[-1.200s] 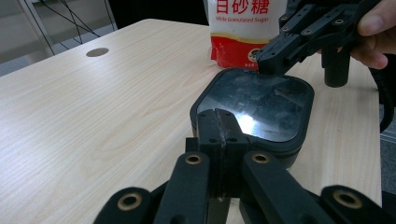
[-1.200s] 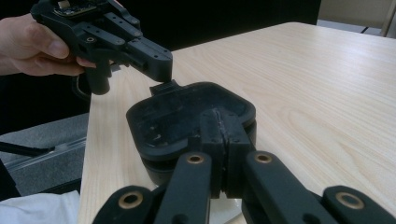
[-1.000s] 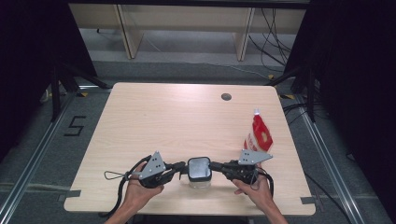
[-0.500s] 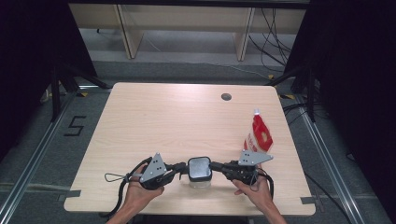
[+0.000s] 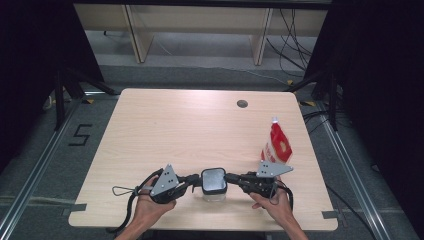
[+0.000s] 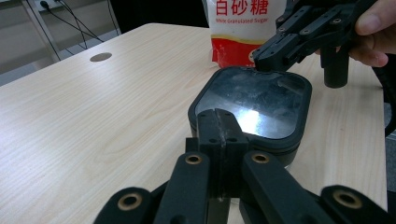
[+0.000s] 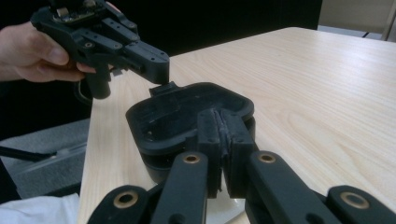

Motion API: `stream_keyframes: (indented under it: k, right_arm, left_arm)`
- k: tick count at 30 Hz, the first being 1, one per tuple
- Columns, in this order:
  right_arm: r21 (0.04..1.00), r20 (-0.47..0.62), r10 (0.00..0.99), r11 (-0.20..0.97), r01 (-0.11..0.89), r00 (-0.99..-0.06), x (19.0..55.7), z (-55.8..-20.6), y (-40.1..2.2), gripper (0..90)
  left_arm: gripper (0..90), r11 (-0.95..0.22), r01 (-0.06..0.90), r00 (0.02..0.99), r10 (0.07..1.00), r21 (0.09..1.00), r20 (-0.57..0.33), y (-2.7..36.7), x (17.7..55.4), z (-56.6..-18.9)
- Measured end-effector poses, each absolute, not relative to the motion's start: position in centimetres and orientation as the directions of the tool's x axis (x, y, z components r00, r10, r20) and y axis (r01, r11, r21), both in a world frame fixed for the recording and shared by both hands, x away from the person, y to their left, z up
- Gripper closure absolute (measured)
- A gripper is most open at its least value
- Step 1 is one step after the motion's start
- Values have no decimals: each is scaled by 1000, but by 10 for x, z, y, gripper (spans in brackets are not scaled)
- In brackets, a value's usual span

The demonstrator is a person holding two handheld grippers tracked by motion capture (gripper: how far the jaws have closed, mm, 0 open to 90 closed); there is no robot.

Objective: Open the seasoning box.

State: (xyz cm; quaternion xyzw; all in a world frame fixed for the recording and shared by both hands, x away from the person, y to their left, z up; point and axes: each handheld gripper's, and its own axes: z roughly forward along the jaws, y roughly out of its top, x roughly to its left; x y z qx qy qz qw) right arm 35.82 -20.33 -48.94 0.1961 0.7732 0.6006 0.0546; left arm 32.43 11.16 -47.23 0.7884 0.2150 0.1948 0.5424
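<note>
A small clear container with a black square lid (image 5: 214, 180) stands near the table's front edge. My left gripper (image 5: 197, 181) comes at it from the left, jaws shut, tips on the lid's rim (image 6: 218, 116). From the right, my right gripper (image 5: 229, 177) meets the opposite rim (image 7: 219, 119); its jaws have just been opening by a hair and still stand together, with nothing seen between them. In the right gripper view the left gripper (image 7: 159, 63) hovers just over a tab on the lid (image 7: 187, 112). A red and white sugar bag (image 5: 276, 145) stands upright behind the right gripper.
A round cable hole (image 5: 242, 103) sits at the table's far right. The wooden tabletop (image 5: 190, 130) stretches bare behind the container. Shelving and cables lie on the floor beyond the far edge. Black curtains flank both sides.
</note>
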Motion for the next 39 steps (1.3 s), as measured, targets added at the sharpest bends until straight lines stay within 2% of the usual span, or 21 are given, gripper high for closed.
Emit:
stream_keyframes:
  k: [4,11,15,17,19,25,28,32,39]
  right_arm:
    - [952,89,392,238,194,-916,355,-486,-199,900]
    - [955,78,416,230,188,-906,353,-480,-201,900]
    - [946,100,429,239,219,-898,348,-476,-203,900]
    - [933,35,457,304,193,-889,344,-475,-205,900]
    - [921,-14,454,353,165,-891,342,-474,-206,900]
    - [904,-56,429,405,136,-902,336,-472,-205,900]
    - [903,-45,433,404,149,-900,333,-471,-200,900]
    - [901,-83,415,420,109,-906,333,-469,-195,900]
    - [908,-87,402,409,94,-912,329,-462,-182,900]
  left_arm:
    - [897,-321,119,831,551,940,82,112,324,-473]
    - [897,-315,124,831,551,941,75,111,324,-473]
    - [897,-314,122,833,548,942,75,111,325,-473]
    - [897,-309,120,835,546,943,72,112,325,-474]
    - [897,-304,122,831,551,945,70,112,324,-474]
    - [897,-299,125,832,550,946,64,112,324,-475]
    - [897,-296,127,831,553,947,61,113,324,-476]
    - [897,-297,130,831,553,946,59,114,324,-476]
    - [897,-295,141,828,558,945,51,114,324,-477]
